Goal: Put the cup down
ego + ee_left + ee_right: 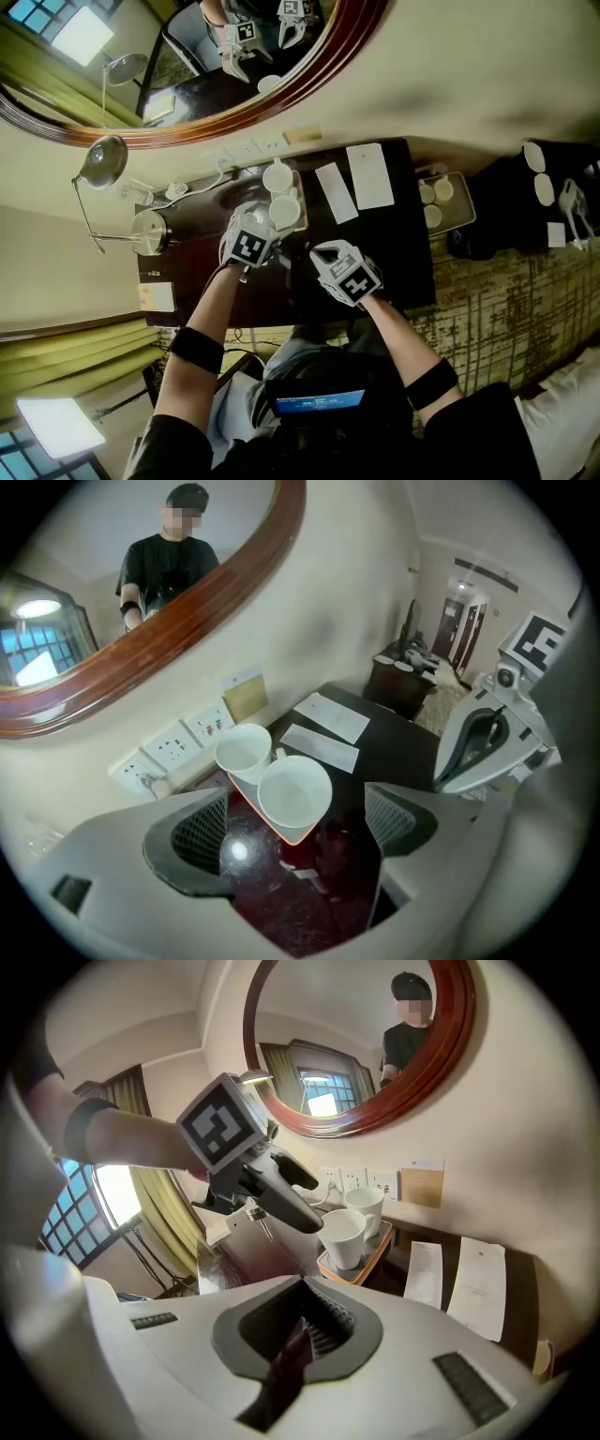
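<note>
As the cup [294,794] stands upright on its orange tray [246,795], free of any grip, the left gripper [300,827] hangs just above it, jaws spread wide, nearer than the closed right gripper [300,1335].

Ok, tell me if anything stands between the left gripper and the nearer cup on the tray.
Nothing visible does. The left gripper has its jaws apart, and the nearer cup sits just beyond its tips on the tray. The second cup stands behind it, out of the way.
</note>
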{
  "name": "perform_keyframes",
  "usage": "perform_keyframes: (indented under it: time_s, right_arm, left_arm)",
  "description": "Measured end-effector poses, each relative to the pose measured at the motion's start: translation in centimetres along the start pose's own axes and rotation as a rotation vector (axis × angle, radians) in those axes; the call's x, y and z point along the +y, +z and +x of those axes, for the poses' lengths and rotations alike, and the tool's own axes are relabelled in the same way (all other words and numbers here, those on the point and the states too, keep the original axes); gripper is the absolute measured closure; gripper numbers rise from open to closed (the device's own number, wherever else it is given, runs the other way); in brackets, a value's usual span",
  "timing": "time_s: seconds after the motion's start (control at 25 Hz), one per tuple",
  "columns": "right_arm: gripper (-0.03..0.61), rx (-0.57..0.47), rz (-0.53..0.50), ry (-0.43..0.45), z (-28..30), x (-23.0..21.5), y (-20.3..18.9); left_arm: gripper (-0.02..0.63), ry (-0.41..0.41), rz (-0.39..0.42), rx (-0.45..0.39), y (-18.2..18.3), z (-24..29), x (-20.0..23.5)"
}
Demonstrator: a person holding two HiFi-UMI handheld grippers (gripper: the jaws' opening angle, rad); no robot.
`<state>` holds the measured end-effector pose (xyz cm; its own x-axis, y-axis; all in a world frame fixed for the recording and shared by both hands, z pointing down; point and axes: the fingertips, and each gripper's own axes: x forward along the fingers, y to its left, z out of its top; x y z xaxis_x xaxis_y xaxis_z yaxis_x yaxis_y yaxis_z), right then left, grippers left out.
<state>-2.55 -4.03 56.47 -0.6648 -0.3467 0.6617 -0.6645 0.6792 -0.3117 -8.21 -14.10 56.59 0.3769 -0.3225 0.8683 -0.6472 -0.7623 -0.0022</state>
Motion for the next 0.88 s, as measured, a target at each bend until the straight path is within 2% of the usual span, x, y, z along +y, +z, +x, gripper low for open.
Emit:
perform_keyframes:
  time_s: [0.16, 0.24, 0.4, 0.68, 0.88]
  right_arm:
    - [0.577, -0.027, -0.024, -0.037, -1.5, -0.8, 1.2]
    - [0.577, -0.035, -0.020, -0.058, -2.1, -1.4, 1.3]
    - [0.577, -0.035, 0.011, -0.093, -3.2, -2.2, 0.8]
    - [0.577, -0.052, 0.004, -0.161, -4.7, -3.6, 0.6]
    - [0.577, -0.065, 0.010, -0.170, -5.4, -3.4, 0.8]
  left_arm:
    - [0.160, -0.041, -0.047, -0.079, 0.0, -3.3, -2.2]
    - [0.179, -0.017, -0.052, -0.123, -0.3, -4.7, -2.5]
    - [0.354, -0.014, -0.134, -0.204, -2.4, -6.3, -3.5]
    - [0.496, 0.018, -0.280, -0.366, -3.2, -10.1, -3.8]
    - [0.611, 0.088, -0.341, -0.408, -4.4, -11.3, -3.5]
